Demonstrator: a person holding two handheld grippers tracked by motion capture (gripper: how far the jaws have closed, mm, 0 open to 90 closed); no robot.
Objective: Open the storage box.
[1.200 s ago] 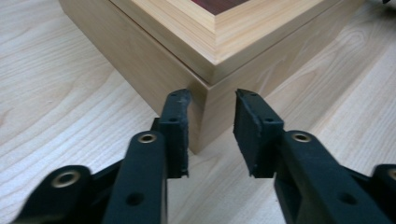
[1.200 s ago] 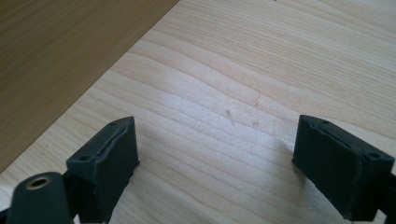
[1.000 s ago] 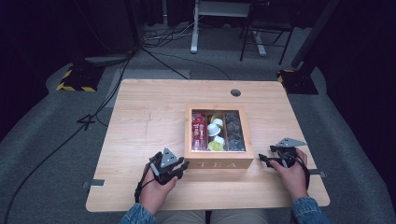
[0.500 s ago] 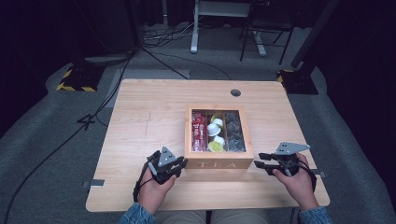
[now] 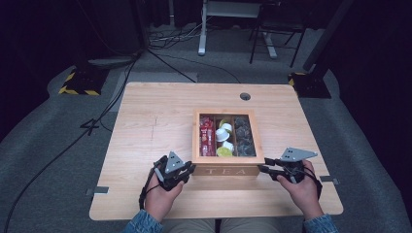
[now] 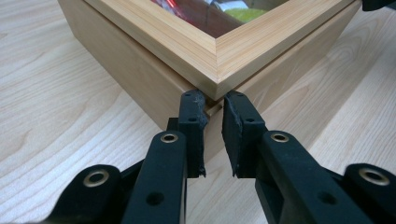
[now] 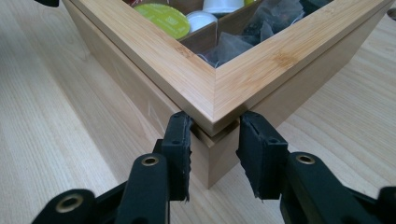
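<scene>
Your light wooden tea box (image 5: 228, 171) with a windowed lid and "TEA" on its front sits near the middle of the pale wooden table (image 5: 155, 126), toward your edge. Through the lid you can see red packets (image 5: 207, 136) in the compartment at 9 o'clock, white and green capsules (image 5: 224, 138) in the middle one, and dark sachets (image 5: 244, 137) at 3 o'clock.

Your left gripper (image 6: 214, 109) is at the box's 7 o'clock corner. Its black jaws are drawn close together, pinching the corner just under the lid's edge, with the pads touching the wood on either side.

Your right gripper (image 7: 215, 133) is at the 5 o'clock corner. Its jaws have just been closing and now straddle that corner at the seam between lid and base. The pads sit against or just beside the wood; you cannot tell whether they press on it.

Both hands (image 5: 163, 199) rest low at the table's 6 o'clock edge.
</scene>
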